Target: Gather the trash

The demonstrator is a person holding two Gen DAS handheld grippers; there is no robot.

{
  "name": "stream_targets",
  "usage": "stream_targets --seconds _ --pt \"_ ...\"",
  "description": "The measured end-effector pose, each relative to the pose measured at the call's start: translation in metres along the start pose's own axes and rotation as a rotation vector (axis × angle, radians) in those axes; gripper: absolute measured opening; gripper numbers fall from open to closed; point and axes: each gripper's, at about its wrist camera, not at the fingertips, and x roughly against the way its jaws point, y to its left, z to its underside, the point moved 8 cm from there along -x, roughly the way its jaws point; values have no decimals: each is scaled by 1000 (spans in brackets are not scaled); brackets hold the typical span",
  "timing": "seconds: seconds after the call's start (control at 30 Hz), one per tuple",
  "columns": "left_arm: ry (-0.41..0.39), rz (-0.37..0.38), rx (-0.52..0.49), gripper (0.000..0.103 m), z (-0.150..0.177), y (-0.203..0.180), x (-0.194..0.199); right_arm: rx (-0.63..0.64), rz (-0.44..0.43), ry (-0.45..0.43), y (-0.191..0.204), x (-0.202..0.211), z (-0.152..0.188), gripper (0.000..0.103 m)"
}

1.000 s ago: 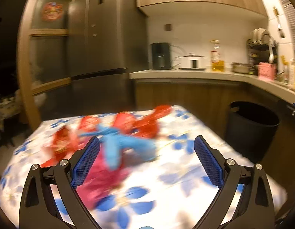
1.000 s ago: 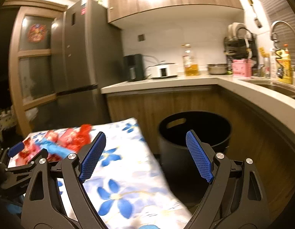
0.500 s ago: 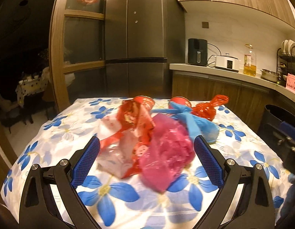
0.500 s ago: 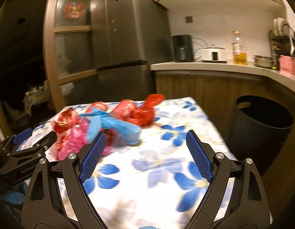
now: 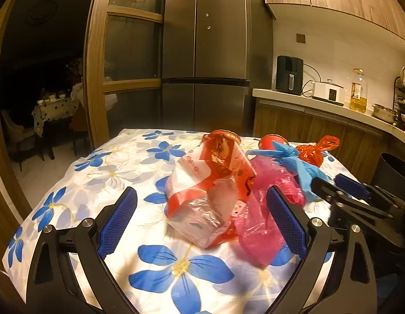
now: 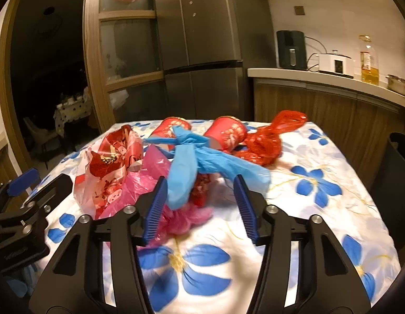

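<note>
On the flowered tablecloth (image 6: 320, 183) at mid-frame lie two red paper cups (image 6: 227, 133) on their sides, one blue glove (image 6: 202, 159), one pink plastic bag (image 5: 268, 196), one knotted red mesh bag (image 6: 268, 141) and one red-and-white printed bag (image 5: 210, 188). One black bin (image 6: 398, 162) stands at the right edge. Two grippers (image 5: 202, 219) (image 6: 200, 206) fill the bottom.

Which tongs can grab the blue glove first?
Probably the right tongs: the blue glove hangs just ahead of their open fingers. The left tongs are open too, but face the red-and-white bag, with the glove farther back.
</note>
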Motion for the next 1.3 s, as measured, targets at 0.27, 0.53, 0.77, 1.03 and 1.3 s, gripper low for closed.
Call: stream_targets --seconds 0.27,0.53,0.77,1.03,1.3 --pt "15 16 12 95 4 5 -6 25 -23 29 8 -19 1 8" --pt "-13 71 2 92 0 -10 4 8 -2 -29 -5 -1 -8 1" --pt "-26 137 -25 92 1 -35 13 -24 29 -121 -27 35 -27 0" --pt "-4 208 -75 85 7 -72 8 -70 67 -158 -52 63 -27 0" --pt "58 192 -132 80 16 -95 -22 -97 92 -167 -73 81 -19 0"
